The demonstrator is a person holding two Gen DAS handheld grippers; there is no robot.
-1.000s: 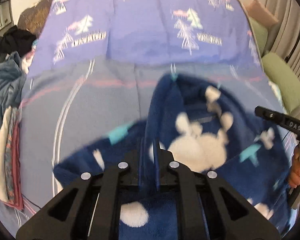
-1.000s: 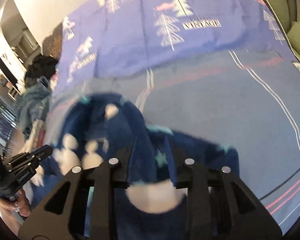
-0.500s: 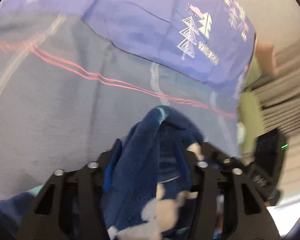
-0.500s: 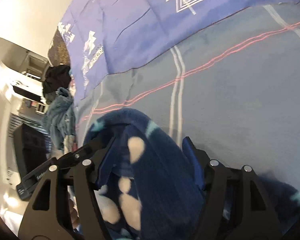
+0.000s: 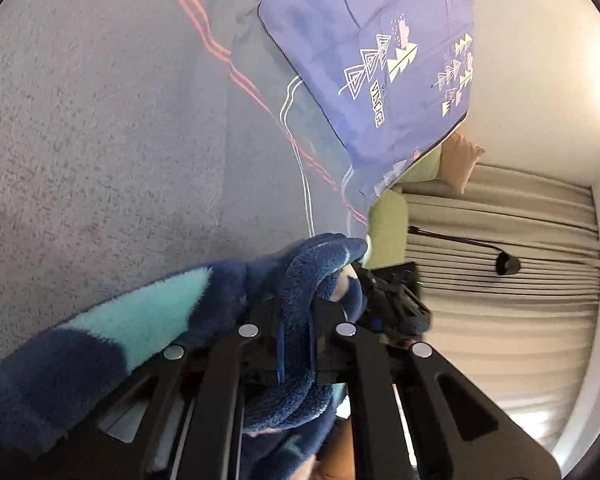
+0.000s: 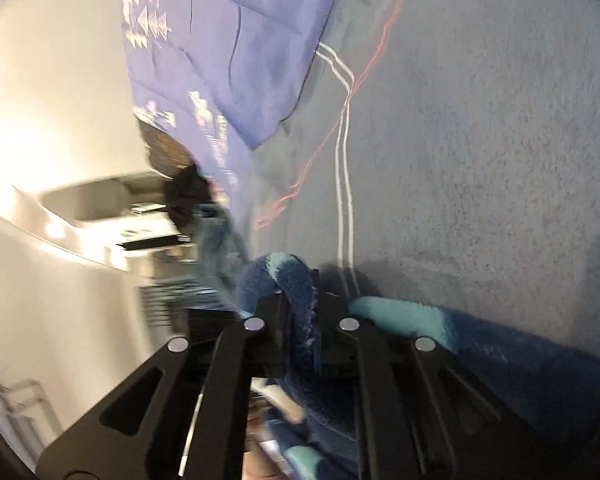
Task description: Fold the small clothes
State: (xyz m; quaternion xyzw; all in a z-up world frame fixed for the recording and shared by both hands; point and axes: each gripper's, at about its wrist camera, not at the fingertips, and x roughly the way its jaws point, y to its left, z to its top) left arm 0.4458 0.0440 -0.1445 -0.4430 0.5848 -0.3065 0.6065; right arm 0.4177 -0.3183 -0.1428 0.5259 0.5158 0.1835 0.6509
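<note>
left hand-held gripper (image 5: pixel 296 344) clenched on fleece garment (image 5: pixel 140 332) | right hand-held gripper (image 6: pixel 300 340) likewise (image 6: pixel 480 344) | soft, light, floppy; best pinched at edges over bed (image 5: pixel 100 120)

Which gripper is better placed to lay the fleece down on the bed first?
Neither clearly. The left gripper and the right gripper are each shut on a fold of the blue fleece garment, lifted close above the grey bedspread. They should probably lower together.
</note>
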